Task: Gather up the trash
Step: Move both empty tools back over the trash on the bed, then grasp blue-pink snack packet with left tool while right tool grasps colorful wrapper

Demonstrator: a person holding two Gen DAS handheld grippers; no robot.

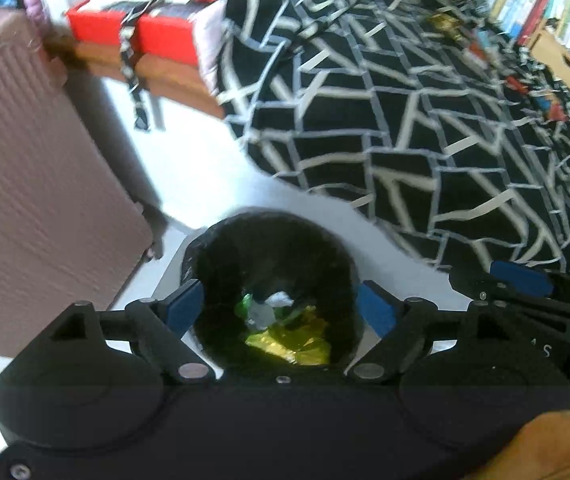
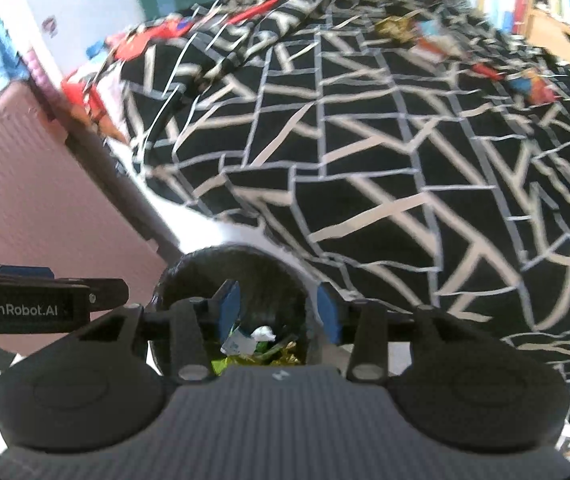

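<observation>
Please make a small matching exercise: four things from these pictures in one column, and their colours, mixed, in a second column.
Things:
1. suitcase
2. bin liner
3. blanket
4. gripper pads

Colours:
a. blue
b. black with pale lines
c. pink
d. plain black

Pairs: 1-c, 2-d, 3-b, 4-a

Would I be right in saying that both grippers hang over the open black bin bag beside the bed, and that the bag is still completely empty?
Not quite: the black bin bag already holds trash. The left wrist view shows a yellow wrapper and green and white scraps inside it. The rest stands: the left gripper and the right gripper both hang over its open mouth beside the bed.
</observation>
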